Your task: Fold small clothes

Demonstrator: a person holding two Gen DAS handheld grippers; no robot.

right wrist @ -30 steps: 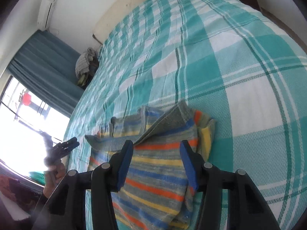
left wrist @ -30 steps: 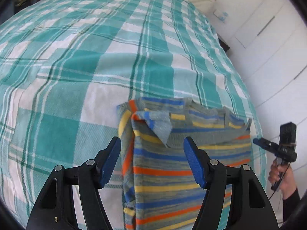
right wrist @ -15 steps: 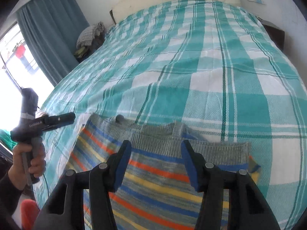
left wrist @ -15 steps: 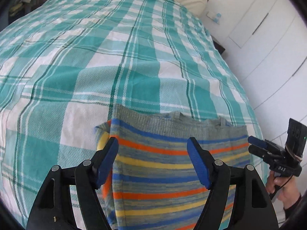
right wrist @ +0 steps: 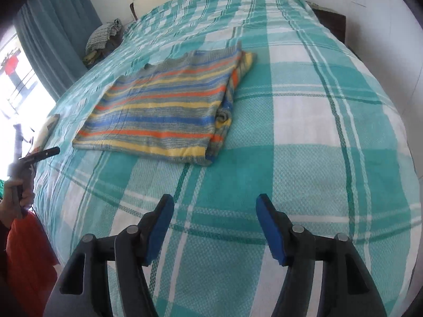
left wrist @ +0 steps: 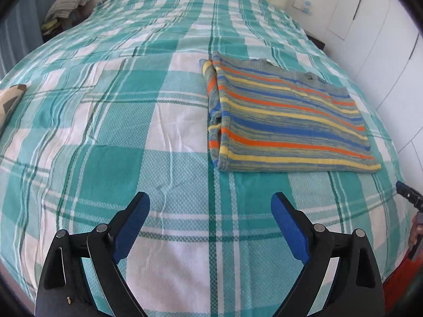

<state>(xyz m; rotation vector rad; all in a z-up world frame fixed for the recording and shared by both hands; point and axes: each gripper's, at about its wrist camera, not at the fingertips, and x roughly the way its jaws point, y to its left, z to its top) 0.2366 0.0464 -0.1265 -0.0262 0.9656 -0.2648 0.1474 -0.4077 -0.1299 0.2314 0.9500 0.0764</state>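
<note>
1. Since half a second ago both claws have pulled back off the striped sweater [left wrist: 288,121]. Back then the blue pads sat right over the stripes; now there's bare checked bedspread [left wrist: 111,121] between them and the garment.
2. The left claw [left wrist: 210,227] is spread wide and holds nothing. The right claw [right wrist: 214,227] is the same, wide apart and empty, hovering over the bed.
3. The sweater lies flat toward the middle of the bed as a tidy rectangle, one sleeve side tucked along its edge, collar end pointing to the headboard.
4. Looks like the fold on this piece is basically done and this is the release-and-retreat step. The next move probably calls for either one more half-fold, gripping the near hem with both claws, or fetching another garment.
5. Count: one sweater, two claws, one patterned cushion [left wrist: 9,100] at the bed's edge, one heap of clothes [left wrist: 68,2] beside the headboard.
</note>
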